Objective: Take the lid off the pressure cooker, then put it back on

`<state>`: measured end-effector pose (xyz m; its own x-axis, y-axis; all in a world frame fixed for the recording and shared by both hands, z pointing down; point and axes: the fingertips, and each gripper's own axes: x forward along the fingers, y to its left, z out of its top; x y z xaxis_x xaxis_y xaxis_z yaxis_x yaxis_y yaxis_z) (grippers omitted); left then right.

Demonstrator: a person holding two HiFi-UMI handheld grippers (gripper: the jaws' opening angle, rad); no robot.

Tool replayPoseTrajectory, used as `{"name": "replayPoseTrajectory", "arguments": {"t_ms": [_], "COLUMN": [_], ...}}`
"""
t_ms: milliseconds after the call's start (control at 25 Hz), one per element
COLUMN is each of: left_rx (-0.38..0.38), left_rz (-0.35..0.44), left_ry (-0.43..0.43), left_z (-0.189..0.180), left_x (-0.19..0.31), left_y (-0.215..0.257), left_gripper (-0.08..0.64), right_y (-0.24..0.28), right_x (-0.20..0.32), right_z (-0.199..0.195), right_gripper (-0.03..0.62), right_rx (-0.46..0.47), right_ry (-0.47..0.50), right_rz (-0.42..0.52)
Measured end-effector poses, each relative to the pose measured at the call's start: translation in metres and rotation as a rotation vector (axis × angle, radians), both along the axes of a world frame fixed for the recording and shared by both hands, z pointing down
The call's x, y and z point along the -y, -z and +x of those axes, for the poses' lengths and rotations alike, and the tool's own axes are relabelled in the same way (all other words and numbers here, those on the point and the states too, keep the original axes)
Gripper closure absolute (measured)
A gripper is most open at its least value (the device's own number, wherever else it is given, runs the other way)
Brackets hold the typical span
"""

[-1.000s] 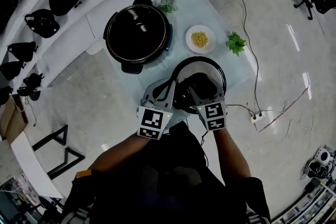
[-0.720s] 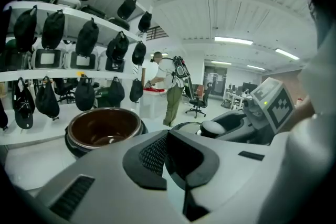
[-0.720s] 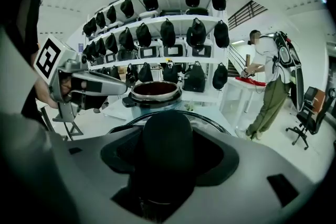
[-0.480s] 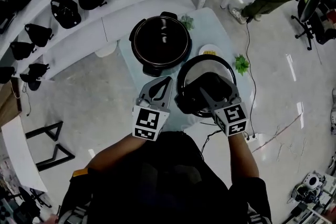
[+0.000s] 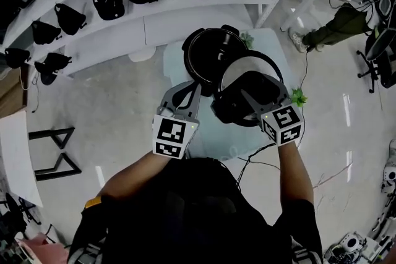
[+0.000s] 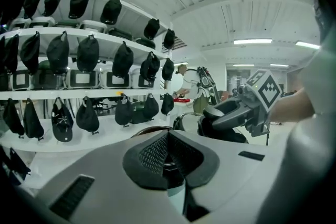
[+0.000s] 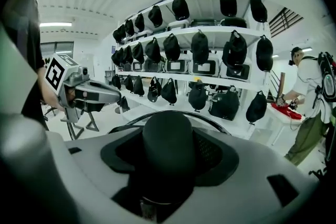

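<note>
Refitting looks to be the step in hand: the left gripper (image 5: 195, 88) hangs with its 2 jaws together on nothing, just beside the open pressure cooker (image 5: 207, 52). The glass lid (image 5: 247, 66) is held up overlapping the cooker's right rim, its black knob (image 7: 168, 136) clamped in the right gripper (image 5: 242, 99). Next, the lid probably needs carrying left until centred over the pot, then lowering level onto the rim.

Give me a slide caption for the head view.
Right tool holds the lid by its knob beside the open cooker.
</note>
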<state>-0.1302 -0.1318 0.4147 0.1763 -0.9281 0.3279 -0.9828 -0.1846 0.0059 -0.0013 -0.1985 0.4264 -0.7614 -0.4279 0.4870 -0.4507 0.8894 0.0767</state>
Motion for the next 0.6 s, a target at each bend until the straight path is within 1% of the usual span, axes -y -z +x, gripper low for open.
{"name": "replayPoseTrajectory", "arguments": {"t_ms": [320, 600], "left_rx": [0.025, 0.043], "left_rz": [0.012, -0.010], "left_ry": [0.087, 0.136], "left_z": [-0.046, -0.075], "left_x": [0.013, 0.028], "left_y": [0.005, -0.007], "left_gripper": [0.554, 0.554], "right_y": [-0.001, -0.009], "right_x": [0.036, 0.066], "right_z": [-0.043, -0.079], "right_gripper": [0.301, 0.301], "right_rx": [-0.026, -0.042], "right_ry": [0.095, 0.168], "right_rz": [-0.003, -0.006]}}
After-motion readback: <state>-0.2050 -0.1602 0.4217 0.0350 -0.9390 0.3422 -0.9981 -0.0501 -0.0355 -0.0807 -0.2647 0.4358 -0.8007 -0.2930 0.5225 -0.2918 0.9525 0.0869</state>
